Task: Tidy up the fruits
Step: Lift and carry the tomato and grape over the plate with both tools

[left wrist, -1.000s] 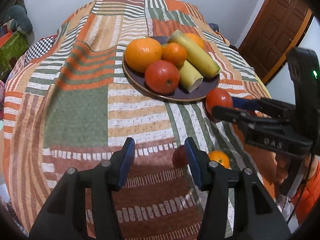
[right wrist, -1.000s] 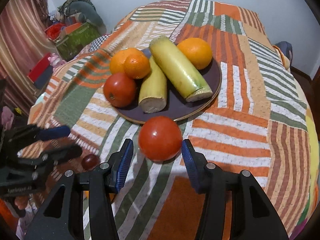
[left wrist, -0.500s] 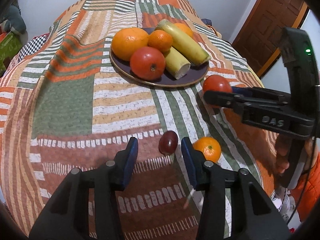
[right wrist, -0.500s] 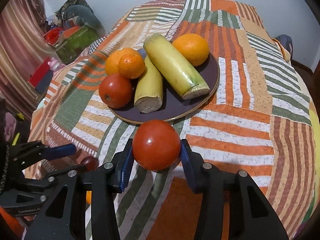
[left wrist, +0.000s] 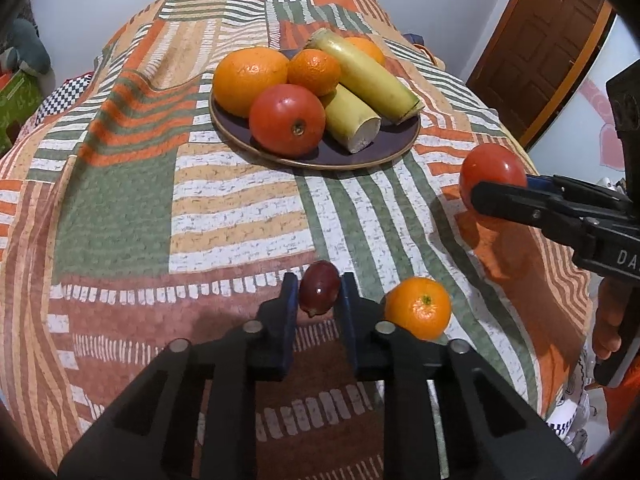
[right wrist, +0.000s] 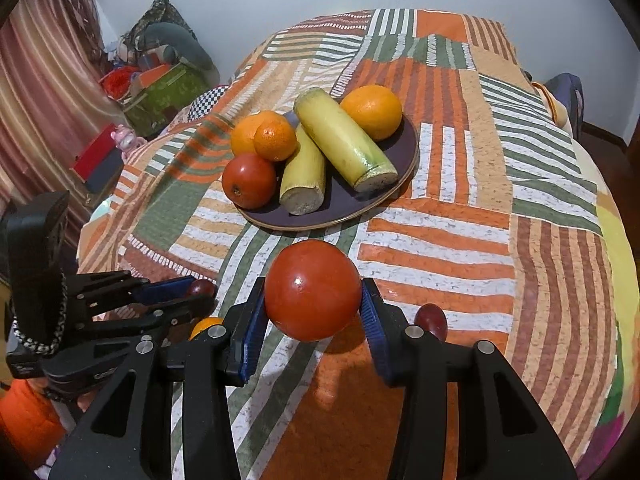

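A dark plate (left wrist: 384, 152) (right wrist: 352, 204) on the striped cloth holds oranges, a tomato (left wrist: 286, 124) and two yellow-green stalk pieces (right wrist: 340, 144). My left gripper (left wrist: 318, 296) is shut on a small dark red fruit (left wrist: 319, 290) at the cloth; it also shows in the right wrist view (right wrist: 202, 288). My right gripper (right wrist: 312, 308) is shut on a big red tomato (right wrist: 312, 290) and holds it above the cloth, near the plate's front edge; the tomato shows at the right of the left wrist view (left wrist: 492, 170). A small orange (left wrist: 418, 308) lies beside the left gripper.
Another small dark red fruit (right wrist: 431, 320) lies on the cloth by my right gripper's right finger. The table drops off at the right toward a wooden door (left wrist: 544, 48). Boxes and clutter (right wrist: 156, 80) stand on the floor at the left.
My left gripper moved forward and closed on the small dark red fruit. My right gripper closed on the big tomato and lifted it off the cloth.
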A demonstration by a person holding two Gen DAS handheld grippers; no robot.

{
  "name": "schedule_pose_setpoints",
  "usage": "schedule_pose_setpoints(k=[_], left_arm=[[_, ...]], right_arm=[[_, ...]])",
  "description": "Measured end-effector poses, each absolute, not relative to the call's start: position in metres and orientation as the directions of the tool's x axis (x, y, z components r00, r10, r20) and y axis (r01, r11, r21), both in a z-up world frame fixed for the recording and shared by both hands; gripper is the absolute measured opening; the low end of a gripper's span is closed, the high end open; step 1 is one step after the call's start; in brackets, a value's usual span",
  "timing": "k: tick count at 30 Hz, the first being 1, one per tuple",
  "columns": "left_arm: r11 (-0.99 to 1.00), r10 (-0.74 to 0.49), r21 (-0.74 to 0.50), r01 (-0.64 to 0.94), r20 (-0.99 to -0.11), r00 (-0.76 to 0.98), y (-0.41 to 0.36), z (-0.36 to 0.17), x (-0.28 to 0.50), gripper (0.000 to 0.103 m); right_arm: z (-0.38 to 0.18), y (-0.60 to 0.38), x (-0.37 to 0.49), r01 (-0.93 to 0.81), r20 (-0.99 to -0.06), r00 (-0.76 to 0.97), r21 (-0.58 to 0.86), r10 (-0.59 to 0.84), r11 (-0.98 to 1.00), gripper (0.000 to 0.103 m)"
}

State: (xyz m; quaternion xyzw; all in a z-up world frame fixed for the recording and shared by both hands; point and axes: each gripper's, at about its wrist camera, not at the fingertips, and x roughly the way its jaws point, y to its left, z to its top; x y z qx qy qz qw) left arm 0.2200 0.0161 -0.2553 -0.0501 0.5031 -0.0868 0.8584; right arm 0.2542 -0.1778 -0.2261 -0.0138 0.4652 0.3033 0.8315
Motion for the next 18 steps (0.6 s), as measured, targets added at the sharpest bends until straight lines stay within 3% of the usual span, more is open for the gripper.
schedule_pose_setpoints(k=[18], left_arm=[[0.979, -0.196, -0.188, 0.077, -0.776, 0.600, 0.050, -0.195, 0.262, 0.019]], right_arm=[[-0.177, -0.162, 0.293, -0.536, -0.705, 0.485, 0.227, 0.517, 0.813, 0.041]])
